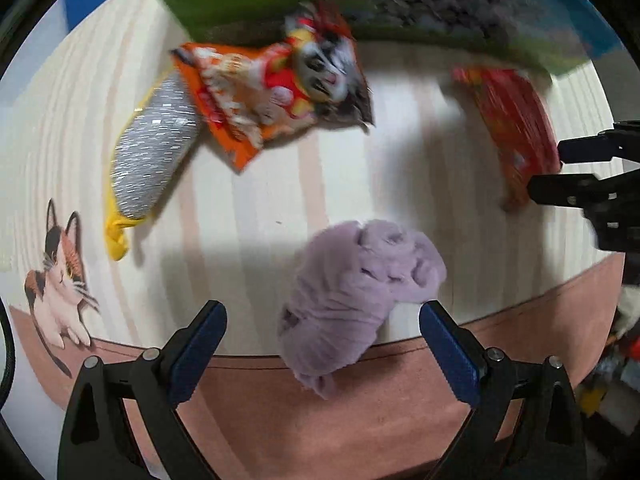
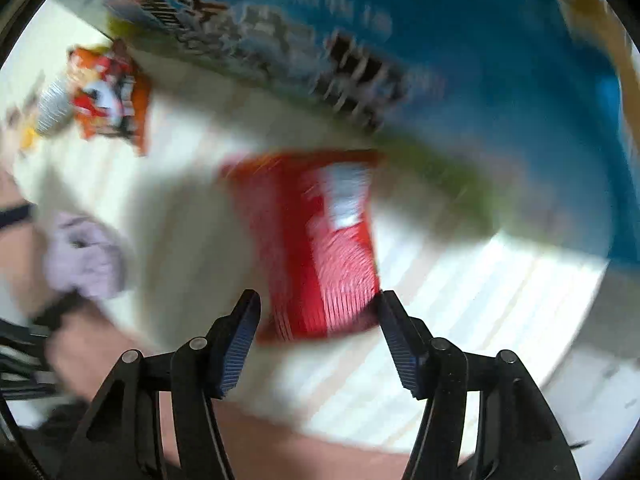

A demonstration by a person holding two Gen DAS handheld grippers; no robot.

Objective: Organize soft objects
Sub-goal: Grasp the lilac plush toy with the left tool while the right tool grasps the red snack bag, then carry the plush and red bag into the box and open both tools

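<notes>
A crumpled lilac cloth (image 1: 360, 292) lies near the front edge of the striped cream mat (image 1: 248, 208). My left gripper (image 1: 322, 336) points down over it, open, with a finger on either side and neither pad touching. The cloth (image 2: 86, 256) also shows blurred at the left of the right wrist view. A red snack packet (image 2: 320, 240) lies flat, its near end between the pads of my right gripper (image 2: 318, 320). The jaws stand apart: the right pad meets the packet's corner and the left pad is clear of it. In the left wrist view the right gripper (image 1: 546, 170) sits by the red packet (image 1: 516, 120).
An orange snack packet (image 1: 272, 92) overlaps a silver and yellow packet (image 1: 152, 156) at the back left. A large blue and green printed bag (image 2: 400, 40) lies along the back. The mat has a cat print (image 1: 60, 280) and a brown front border (image 1: 320, 420).
</notes>
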